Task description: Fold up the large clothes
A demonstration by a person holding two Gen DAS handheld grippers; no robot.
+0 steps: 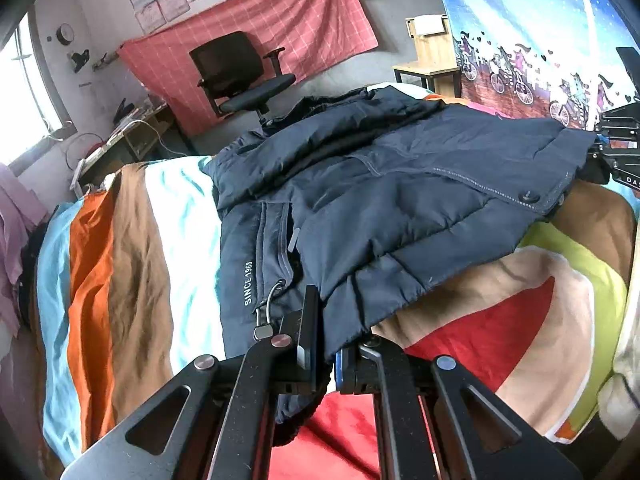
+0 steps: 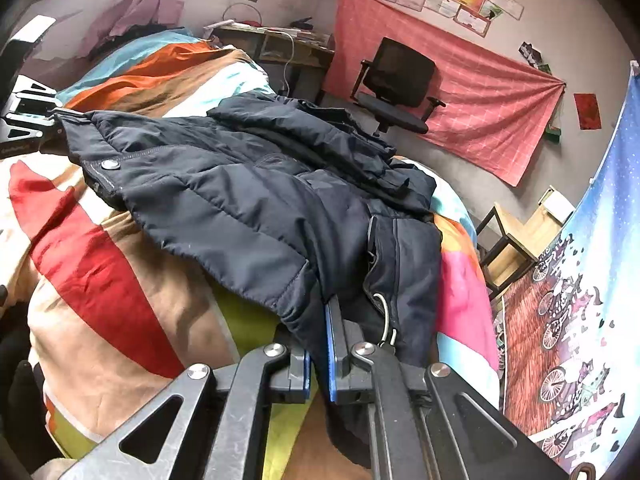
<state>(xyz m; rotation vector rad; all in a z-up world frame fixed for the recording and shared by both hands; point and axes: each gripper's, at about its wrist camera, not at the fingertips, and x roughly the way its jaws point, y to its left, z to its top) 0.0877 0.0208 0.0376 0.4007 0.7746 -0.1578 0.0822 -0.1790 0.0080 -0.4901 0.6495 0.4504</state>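
Observation:
A large navy padded jacket (image 1: 380, 184) lies on a bed, its lower part lifted and folded over. My left gripper (image 1: 326, 352) is shut on the jacket's hem near a metal zip ring (image 1: 268, 304). My right gripper (image 2: 320, 356) is shut on the opposite hem corner of the jacket (image 2: 260, 184), beside another zip ring (image 2: 386, 320). Each gripper shows at the far edge of the other view: the right gripper (image 1: 616, 148) and the left gripper (image 2: 28, 120).
The bed carries a striped multicoloured cover (image 1: 120, 260) (image 2: 100, 240). A black office chair (image 1: 240, 76) (image 2: 396, 84) stands past the bed before a red wall cloth. A wooden stool (image 1: 432, 64) (image 2: 516, 240) and a printed curtain (image 2: 580, 300) stand at the side. A desk (image 2: 280, 44) lies behind.

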